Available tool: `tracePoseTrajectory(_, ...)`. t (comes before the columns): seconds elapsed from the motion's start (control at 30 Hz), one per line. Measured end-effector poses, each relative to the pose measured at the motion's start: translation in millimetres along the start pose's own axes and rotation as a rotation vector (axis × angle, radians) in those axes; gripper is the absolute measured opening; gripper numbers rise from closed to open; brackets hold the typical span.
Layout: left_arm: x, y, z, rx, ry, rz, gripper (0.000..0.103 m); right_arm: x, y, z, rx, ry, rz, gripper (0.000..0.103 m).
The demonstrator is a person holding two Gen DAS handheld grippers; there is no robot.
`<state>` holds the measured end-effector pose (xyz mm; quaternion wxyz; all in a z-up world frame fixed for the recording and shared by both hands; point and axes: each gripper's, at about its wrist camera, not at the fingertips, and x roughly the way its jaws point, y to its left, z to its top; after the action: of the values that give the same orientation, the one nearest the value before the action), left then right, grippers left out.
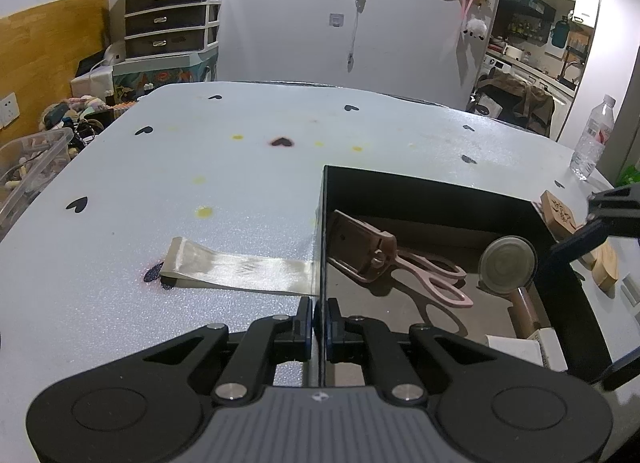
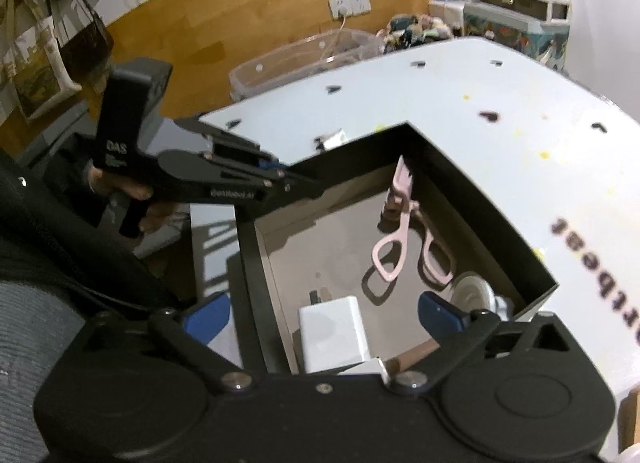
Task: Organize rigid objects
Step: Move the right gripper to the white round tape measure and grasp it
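Observation:
A black open box stands on the white foam table. In it lie pink scissors, a round disc on a brown handle and a white block. My left gripper is shut on the box's near left wall. Above the box's near end hangs my right gripper, jaws wide open with nothing pinched; the white block lies below them. In the left wrist view its black fingers show at the right edge.
A cream ribbon strip lies on the table left of the box. Wooden pieces and a water bottle are right of it. A clear plastic bin and a drawer unit stand beyond the table's edge.

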<state>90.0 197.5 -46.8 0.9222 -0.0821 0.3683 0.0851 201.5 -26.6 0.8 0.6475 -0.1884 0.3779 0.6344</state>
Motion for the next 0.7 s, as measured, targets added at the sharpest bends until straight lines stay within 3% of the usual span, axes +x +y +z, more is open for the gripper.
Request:
tracePoseTrajectory(0.13, -1, 0, 0, -0.004, -0.002, 0.003, 0.006, -17, -2, -5, 0.025, -0.077, -0.051, 0.103)
tracePoseTrajectory(0.37, -2, -1, 0, -0.009, -0.005, 0.005, 0.006, -51, -26, -28, 0.151, -0.230, -0.233, 0.103)
tracePoseTrajectory(0.7, -2, -4, 0, -0.015, -0.004, 0.014, 0.005, -82, -79, -85, 0.409, -0.333, -0.608, 0.103)
